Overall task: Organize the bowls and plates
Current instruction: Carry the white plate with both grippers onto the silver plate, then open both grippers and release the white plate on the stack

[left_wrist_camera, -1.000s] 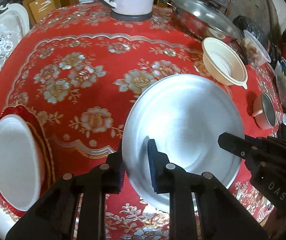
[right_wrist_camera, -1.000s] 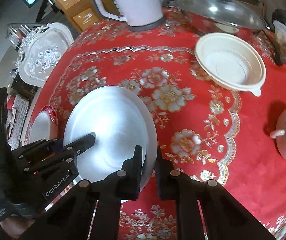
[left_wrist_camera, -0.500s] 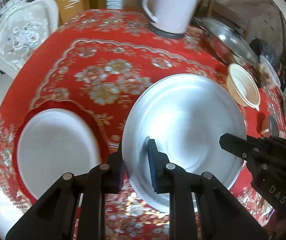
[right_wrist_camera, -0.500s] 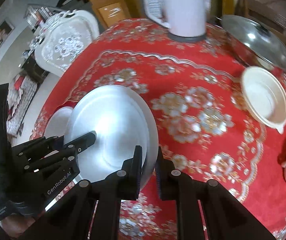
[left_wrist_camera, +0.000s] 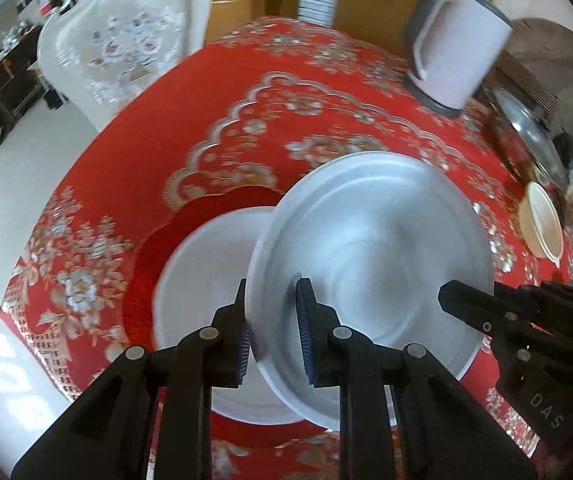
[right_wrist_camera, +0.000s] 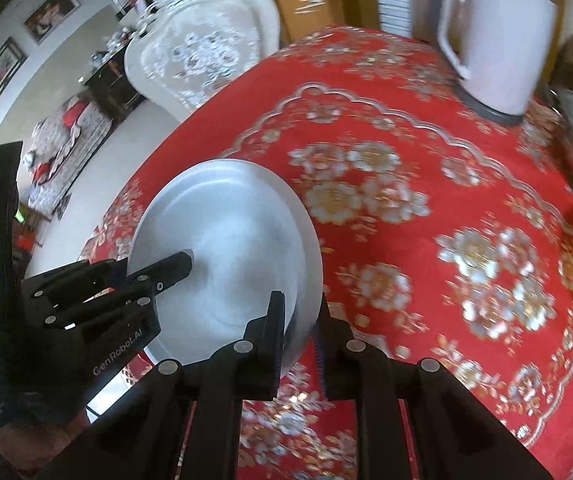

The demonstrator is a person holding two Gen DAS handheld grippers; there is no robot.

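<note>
While both tools pinch opposite rim edges of the empty metal plate (left_wrist_camera: 370,248), left tool (left_wrist_camera: 272,320) near side, right tool (right_wrist_camera: 300,320) far side, it hangs roughly level, partly over an empty white plate with a red rim (left_wrist_camera: 202,264) on the red floral table (right_wrist_camera: 426,184)
</note>
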